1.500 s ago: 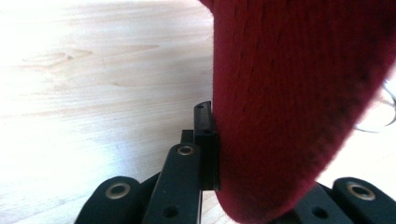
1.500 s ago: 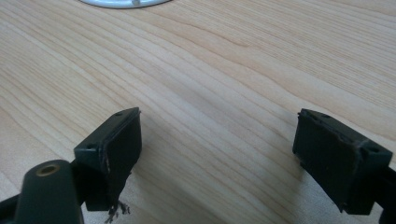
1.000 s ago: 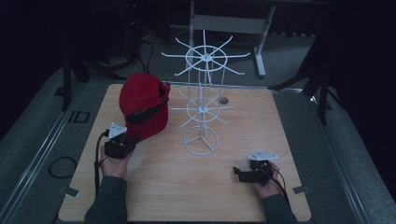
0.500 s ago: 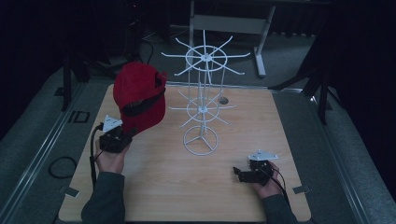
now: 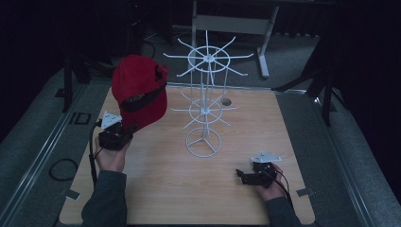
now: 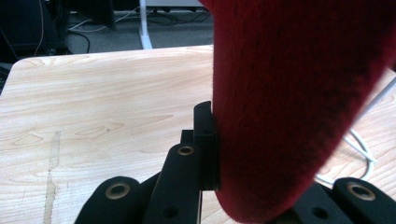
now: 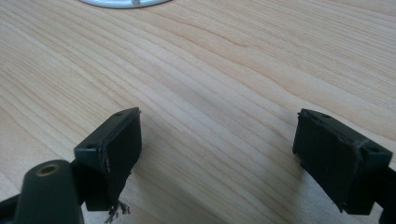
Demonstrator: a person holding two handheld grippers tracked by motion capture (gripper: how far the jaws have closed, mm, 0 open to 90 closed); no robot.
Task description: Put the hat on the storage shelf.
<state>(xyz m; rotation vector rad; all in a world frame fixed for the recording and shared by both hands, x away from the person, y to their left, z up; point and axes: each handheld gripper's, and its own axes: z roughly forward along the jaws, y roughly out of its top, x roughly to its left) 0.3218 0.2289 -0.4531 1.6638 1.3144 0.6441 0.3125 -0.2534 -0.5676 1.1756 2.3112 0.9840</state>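
Note:
A red cap point(image 5: 139, 90) hangs in the air over the table's left side, with its black strap facing me. My left gripper point(image 5: 128, 128) is shut on the cap's lower edge from below. In the left gripper view the red fabric point(image 6: 289, 93) sits against a black jaw of that gripper point(image 6: 212, 140). A white wire hat stand point(image 5: 204, 111) with spoked hooks rises at the table's middle, to the right of the cap. My right gripper point(image 5: 242, 177) rests low at the front right, jaws wide apart over bare wood point(image 7: 219, 154) with nothing between them.
The wooden table point(image 5: 165, 189) has bare room in front of the stand's ring base point(image 5: 203, 142). A small round hole point(image 5: 226, 101) lies behind the stand. Grey floor, cables and a metal frame point(image 5: 262, 42) surround the table in the dark.
My left gripper has risen with the red cap, which came up off the table and further left. The right gripper has stayed where it was.

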